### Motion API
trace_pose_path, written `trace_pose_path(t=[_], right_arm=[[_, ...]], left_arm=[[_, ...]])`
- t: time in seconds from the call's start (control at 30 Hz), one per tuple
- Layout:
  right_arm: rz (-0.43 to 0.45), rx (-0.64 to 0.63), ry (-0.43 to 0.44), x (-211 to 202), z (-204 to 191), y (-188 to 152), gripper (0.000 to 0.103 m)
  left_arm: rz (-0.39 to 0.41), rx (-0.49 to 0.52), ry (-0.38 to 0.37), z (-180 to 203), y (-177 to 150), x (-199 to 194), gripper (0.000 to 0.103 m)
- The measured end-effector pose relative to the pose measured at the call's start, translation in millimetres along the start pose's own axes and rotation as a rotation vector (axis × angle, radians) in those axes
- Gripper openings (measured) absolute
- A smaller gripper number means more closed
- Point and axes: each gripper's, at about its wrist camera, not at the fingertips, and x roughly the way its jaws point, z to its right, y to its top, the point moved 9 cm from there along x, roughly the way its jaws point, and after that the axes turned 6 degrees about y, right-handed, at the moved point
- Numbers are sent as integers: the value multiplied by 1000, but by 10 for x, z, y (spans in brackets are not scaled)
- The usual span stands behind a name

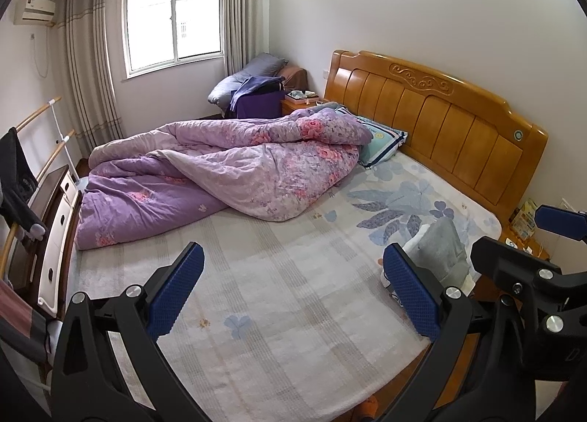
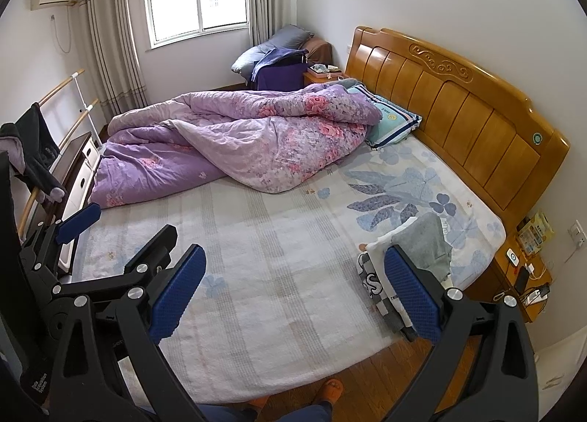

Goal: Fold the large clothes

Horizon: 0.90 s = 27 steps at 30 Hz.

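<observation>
Clothes wait in a small folded pile (image 2: 411, 257) at the right-hand corner of the bed (image 2: 279, 246), near the headboard end and close to the mattress edge; a grey garment (image 2: 425, 238) lies on top of a white one with dark printed lettering (image 2: 374, 275). Largest in your view is the bed itself, covered by a pale sheet with faint stripes and blue leaf and flower prints. Across its far half sprawls a rumpled purple floral quilt (image 1: 227, 169), one end bunched against a light blue pillow (image 1: 381, 143) by the orange wooden headboard (image 1: 440, 121). Behind the bed, a curtained window (image 1: 172, 22) lets in daylight. Your left gripper (image 1: 293, 286) hovers above the bare sheet with its blue-padded fingers (image 1: 176, 293) spread wide apart, holding nothing. Your right gripper (image 2: 293, 286) is likewise spread wide and empty, its right-hand pad in front of the clothes pile. A small nightstand (image 2: 524, 275) sits beside the headboard, cluttered with cables and packets.
</observation>
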Motion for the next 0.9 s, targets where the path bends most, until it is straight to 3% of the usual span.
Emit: trace_pose_path(t=[0.9], right_arm=[[2,-10,3,0,29,55,94]], left_arm=[[-1,3,-7,73,-21,-55,98]])
